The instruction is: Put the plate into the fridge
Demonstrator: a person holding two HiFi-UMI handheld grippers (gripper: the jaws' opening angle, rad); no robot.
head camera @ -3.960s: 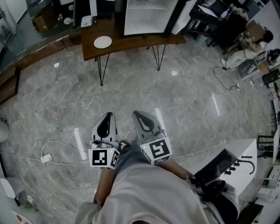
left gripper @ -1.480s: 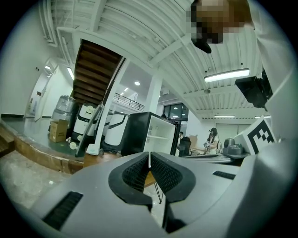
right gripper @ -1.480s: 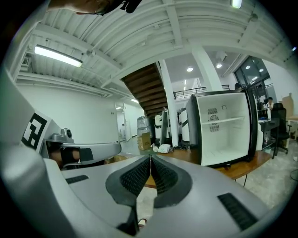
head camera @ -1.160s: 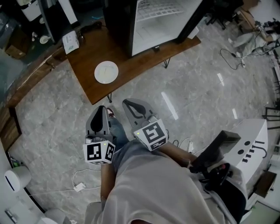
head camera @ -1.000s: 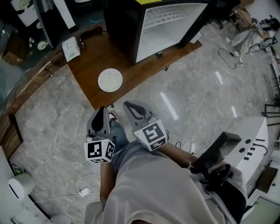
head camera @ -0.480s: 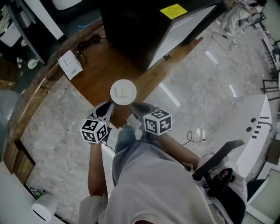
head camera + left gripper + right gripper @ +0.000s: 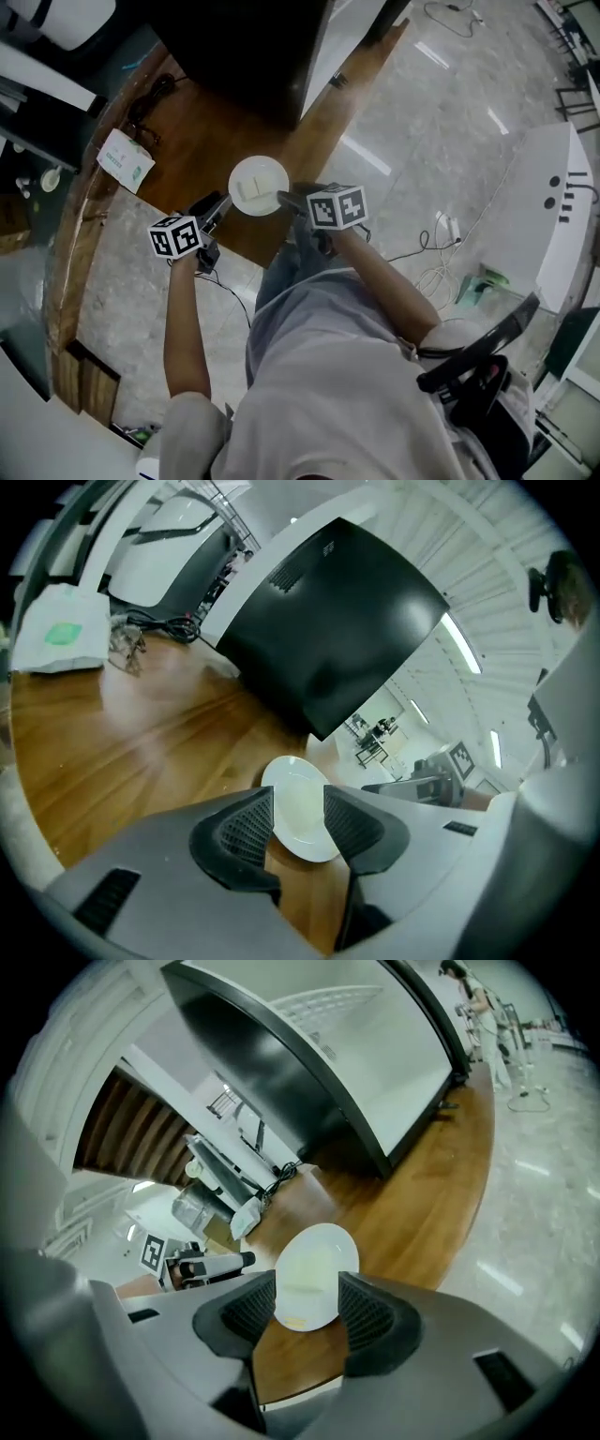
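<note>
Left gripper [image 7: 221,202], right gripper [image 7: 285,198] down-tilted flanking plate [image 7: 258,183], fingers [image 7: 240,829] just opened, seemingly empty.

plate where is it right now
The white plate lies on the wooden table near its front edge, mid head view, just before the black fridge and right of a white packet.

One plate [image 7: 259,185], one fridge [image 7: 244,47], one wooden table [image 7: 187,141], two tools [image 7: 218,203] [image 7: 284,198].

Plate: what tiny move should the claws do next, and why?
Probably slide both claws forward so their jaws straddle the rim of the plate. The left claw and right claw have just been opening; the plate lies flat on the table between them, showing in each open gap, gripped by neither.
</note>
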